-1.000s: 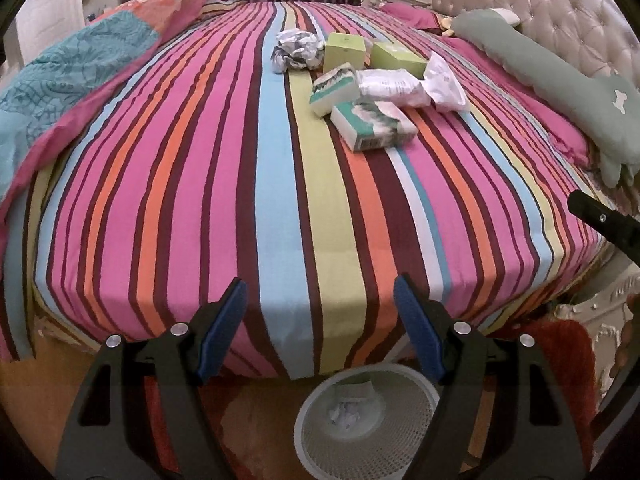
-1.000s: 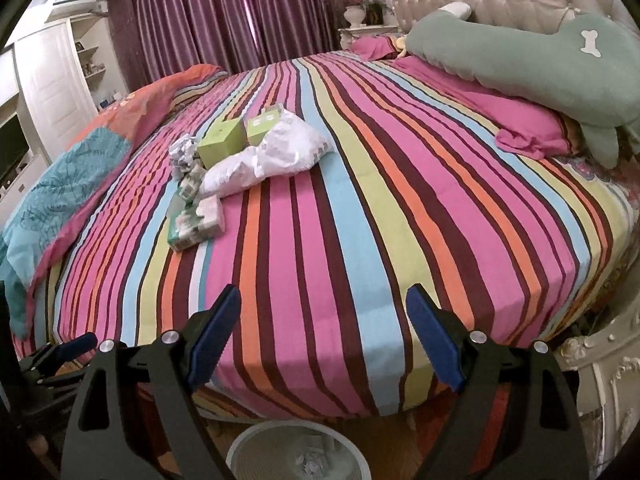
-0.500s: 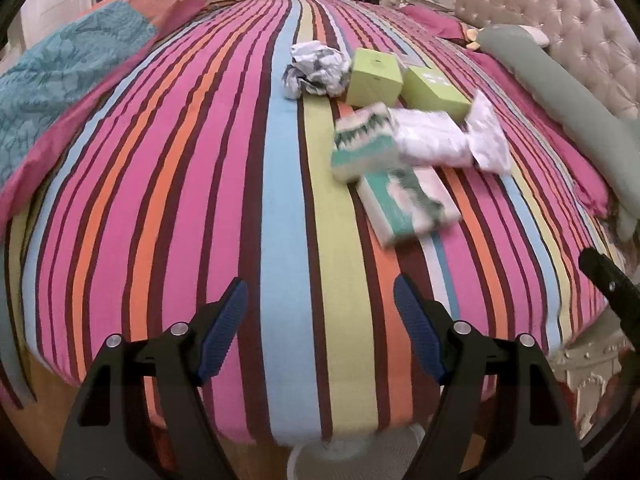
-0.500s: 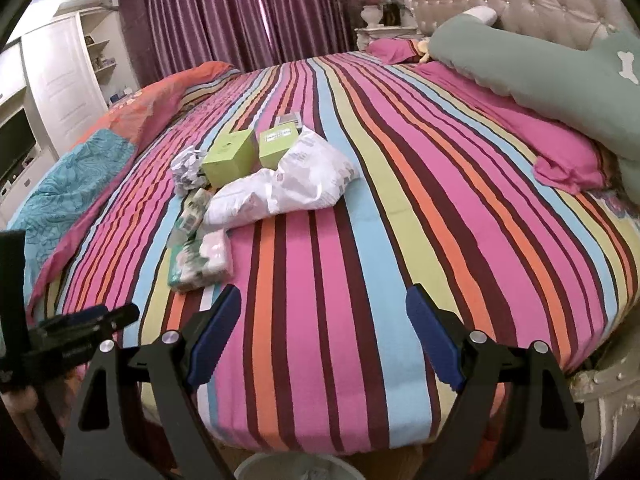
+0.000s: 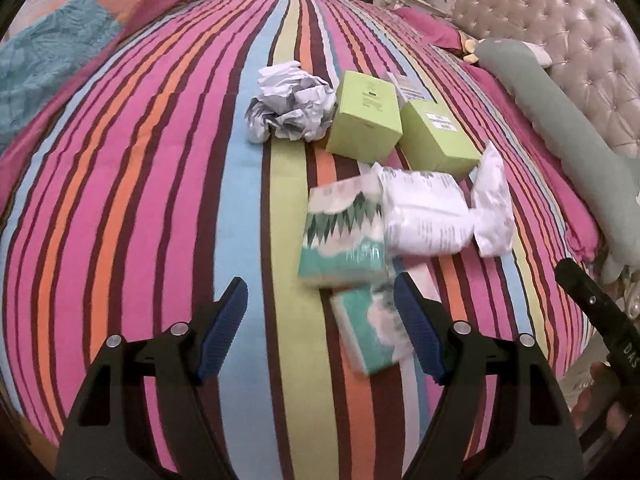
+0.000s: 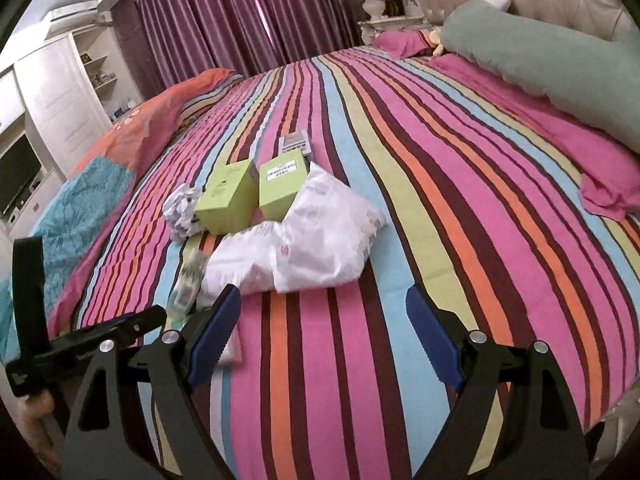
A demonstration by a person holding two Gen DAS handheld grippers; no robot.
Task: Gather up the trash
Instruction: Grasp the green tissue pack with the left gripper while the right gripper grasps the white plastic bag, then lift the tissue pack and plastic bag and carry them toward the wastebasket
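Trash lies in a cluster on the striped bed (image 5: 140,184): a crumpled paper ball (image 5: 290,106), two lime-green boxes (image 5: 366,116) (image 5: 436,142), a white plastic bag (image 5: 436,212) and two teal tissue packs (image 5: 344,232) (image 5: 370,332). My left gripper (image 5: 320,308) is open and empty, with the nearer tissue pack just inside its right finger. My right gripper (image 6: 324,320) is open and empty, just short of the white bag (image 6: 304,244). The green boxes (image 6: 230,200) (image 6: 280,188) and paper ball (image 6: 182,214) lie beyond the bag.
A long green pillow (image 6: 540,52) and pink pillows (image 6: 608,184) lie along the tufted headboard (image 5: 560,40) on the right. A folded blue-and-orange quilt (image 6: 92,196) lies on the bed's left side. Purple curtains (image 6: 240,12) and white cabinets (image 6: 60,88) stand behind.
Both grippers have moved forward over the bed toward the trash cluster. The white basket on the floor has dropped out of view. Both grippers have stayed open.
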